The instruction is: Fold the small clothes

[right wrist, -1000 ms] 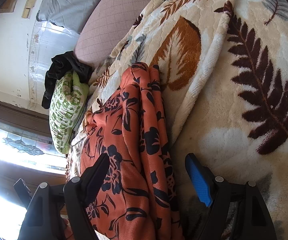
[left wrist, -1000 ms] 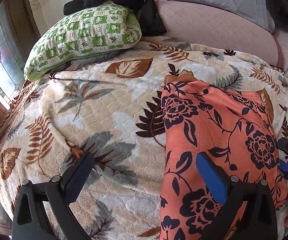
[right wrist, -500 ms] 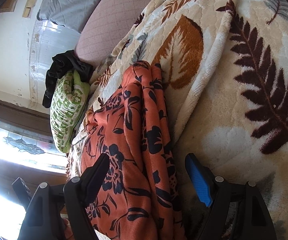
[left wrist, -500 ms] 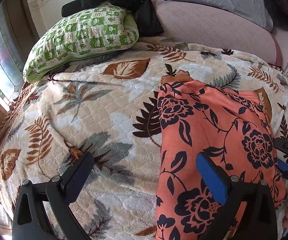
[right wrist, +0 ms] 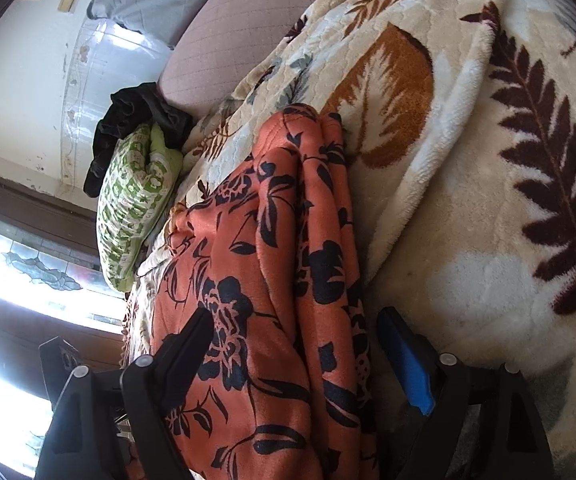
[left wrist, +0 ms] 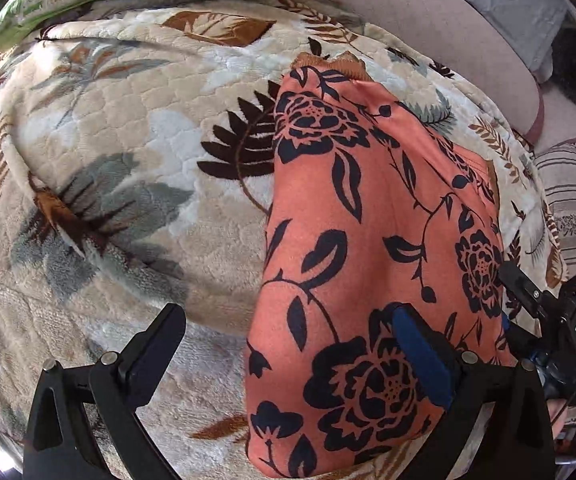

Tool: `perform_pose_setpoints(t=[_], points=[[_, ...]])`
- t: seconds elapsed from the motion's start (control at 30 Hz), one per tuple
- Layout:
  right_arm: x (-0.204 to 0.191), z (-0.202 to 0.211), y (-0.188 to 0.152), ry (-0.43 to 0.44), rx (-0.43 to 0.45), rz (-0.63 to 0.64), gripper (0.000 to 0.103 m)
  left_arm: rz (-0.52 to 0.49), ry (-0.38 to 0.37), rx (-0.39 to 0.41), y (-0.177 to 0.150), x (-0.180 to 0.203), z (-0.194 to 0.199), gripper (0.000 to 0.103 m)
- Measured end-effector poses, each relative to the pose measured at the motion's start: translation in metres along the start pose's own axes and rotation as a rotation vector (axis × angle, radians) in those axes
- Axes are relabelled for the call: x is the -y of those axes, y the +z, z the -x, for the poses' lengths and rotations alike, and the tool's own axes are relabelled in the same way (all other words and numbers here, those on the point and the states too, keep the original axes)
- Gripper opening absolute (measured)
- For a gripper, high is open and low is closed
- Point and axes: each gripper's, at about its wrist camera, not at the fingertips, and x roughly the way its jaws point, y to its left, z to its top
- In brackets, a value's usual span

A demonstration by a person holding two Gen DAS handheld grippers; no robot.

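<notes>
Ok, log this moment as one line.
stage: fold underway | orange floral garment: flat on leaf blanket | left gripper: open, straddling garment's edge | right gripper: jaws opening over garment folds

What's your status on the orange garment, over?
Left gripper open, low over blanket. Right gripper opening, straddling orange floral garment, not pinching. Nothing blocking.

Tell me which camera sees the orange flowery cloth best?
The left wrist view: the orange flowery cloth lies spread out, nearly whole. The right wrist view shows it from the side, bunched in folds, its near end cut off.
</notes>
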Motion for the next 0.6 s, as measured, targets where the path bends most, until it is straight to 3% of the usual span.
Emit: perform_pose_setpoints(t=[0.1,0.23,0.33,0.5,0.6], points=[[-0.012,-0.017,0.007,-0.004,-0.025,0.095,0.092,0.001,0.015,-0.001,-0.010,0.005,0.004,0.103],[-0.029,-0.031,0.008,-0.072,-0.074,0.195,0.092,-0.059,0.057,-0.002,-0.021,0.015,0.013,0.103],[-0.029,-0.029,0.006,-0.061,-0.090,0.200,0.090,-0.062,0.074,0.004,-0.016,0.016,0.016,0.103],[-0.018,-0.020,0.005,-0.048,-0.082,0.166,0.074,-0.056,0.044,0.024,-0.013,0.016,0.011,0.103],[-0.014,-0.018,0.006,-0.030,-0.089,0.150,0.074,-0.032,0.030,0.032,-0.011,0.007,0.004,0.103]])
